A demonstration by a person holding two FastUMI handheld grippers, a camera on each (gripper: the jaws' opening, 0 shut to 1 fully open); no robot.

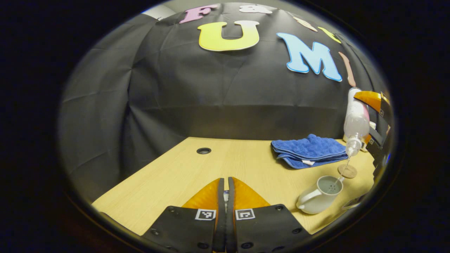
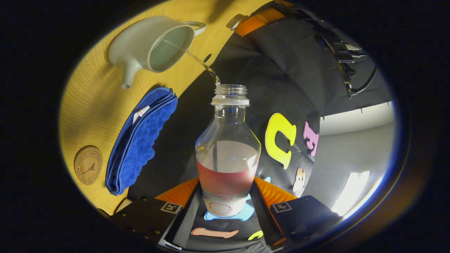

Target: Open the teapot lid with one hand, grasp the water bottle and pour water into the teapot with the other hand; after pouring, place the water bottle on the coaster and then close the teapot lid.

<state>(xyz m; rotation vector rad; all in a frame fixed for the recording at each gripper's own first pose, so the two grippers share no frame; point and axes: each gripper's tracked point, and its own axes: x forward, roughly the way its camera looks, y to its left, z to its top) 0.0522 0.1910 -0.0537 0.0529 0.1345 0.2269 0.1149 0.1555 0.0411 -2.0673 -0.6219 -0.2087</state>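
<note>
Your right tongs (image 2: 226, 207) clamp the lower body of the water bottle (image 2: 227, 154), both fingers pressing its sides. The bottle is tipped, and a thin stream runs from its open mouth into the lidless white teapot (image 2: 140, 45) on the bench (image 2: 91, 105). A folded blue towel (image 2: 140, 140) lies between the teapot and the cork coaster (image 2: 88, 164).

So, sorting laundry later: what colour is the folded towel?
Blue; the towel shows best in the right gripper view.
</note>
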